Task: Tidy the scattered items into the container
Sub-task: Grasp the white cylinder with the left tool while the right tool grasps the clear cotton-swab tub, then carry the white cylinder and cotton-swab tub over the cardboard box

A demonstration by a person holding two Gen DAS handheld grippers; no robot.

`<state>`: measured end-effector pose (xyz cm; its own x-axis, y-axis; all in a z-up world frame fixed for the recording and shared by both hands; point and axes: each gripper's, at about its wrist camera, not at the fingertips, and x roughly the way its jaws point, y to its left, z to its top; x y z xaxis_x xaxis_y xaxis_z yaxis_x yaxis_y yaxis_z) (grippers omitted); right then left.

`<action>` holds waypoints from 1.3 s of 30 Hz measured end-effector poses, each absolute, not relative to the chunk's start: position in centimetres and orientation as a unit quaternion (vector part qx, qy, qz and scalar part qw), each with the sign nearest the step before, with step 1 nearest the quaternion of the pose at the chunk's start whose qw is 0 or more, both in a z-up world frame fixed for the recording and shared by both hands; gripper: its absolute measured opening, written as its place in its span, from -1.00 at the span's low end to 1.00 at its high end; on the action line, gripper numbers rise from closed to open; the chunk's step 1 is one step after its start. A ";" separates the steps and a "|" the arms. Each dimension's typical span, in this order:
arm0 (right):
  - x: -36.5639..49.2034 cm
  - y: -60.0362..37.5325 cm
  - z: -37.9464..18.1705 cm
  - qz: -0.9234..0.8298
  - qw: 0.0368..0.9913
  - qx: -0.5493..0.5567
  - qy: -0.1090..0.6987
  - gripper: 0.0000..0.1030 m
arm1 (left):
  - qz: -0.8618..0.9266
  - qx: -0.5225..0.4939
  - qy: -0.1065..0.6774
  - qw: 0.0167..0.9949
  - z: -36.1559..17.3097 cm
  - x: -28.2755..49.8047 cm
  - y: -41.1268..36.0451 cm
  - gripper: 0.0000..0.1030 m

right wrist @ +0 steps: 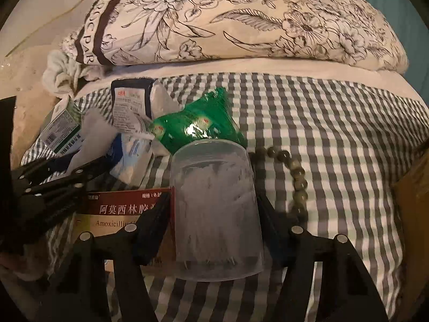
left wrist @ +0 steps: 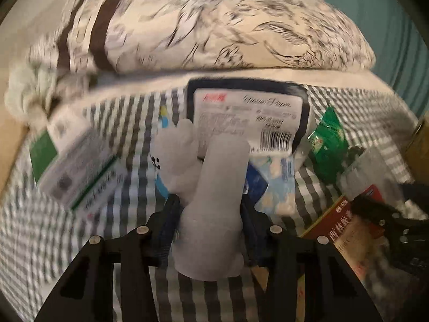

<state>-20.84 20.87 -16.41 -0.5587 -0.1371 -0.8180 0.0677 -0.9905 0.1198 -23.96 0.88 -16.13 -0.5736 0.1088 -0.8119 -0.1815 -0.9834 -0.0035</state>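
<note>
1. Two views logged. Left wrist view first: the left gripper has its fingers clamped on a soft grey plush toy with a stitched face, held above the grey-and-white checked bedsheet. Frame is motion-blurred. Beyond it lie a dark-bordered white labelled pouch, a green-and-white medicine box, a green foil sachet pack and a red-and-cream amoxicillin box.
2. Judgement: the plush compresses, so the grip should stay firm and the carry level; a slack hold may let it slide out.
3. Right wrist view: the right gripper has its fingers pressed on a clear plastic tub of white sticks, lying on its side. A string of olive-green beads curves just beside its right.
4. The container is not clearly identifiable; a brown cardboard edge at far right may be it.
5. Room: open sheet lies to the right; the left is crowded, with the other gripper near. A floral pillow bounds the far side.
</note>
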 end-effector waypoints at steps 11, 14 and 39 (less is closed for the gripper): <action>-16.0 20.5 -13.1 -0.887 0.060 0.458 -0.029 0.22 | 0.902 -0.423 -0.016 0.086 -11.8 -16.9 -2.5 -0.11; -14.6 20.3 -11.9 -0.891 0.062 0.450 -0.025 0.22 | 0.905 -0.416 -0.026 0.082 -10.6 -15.0 -3.2 -0.11; -4.0 17.8 -4.1 -0.915 0.104 0.391 0.007 0.22 | 0.921 -0.384 -0.008 0.065 -4.3 -3.9 -2.3 -0.11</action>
<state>-4.02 17.83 -4.09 -0.6731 -0.1839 -0.7163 0.1955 -0.9784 0.0676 -3.85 -2.28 -4.32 -0.6960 0.1256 -0.7069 -0.1132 -0.9915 -0.0647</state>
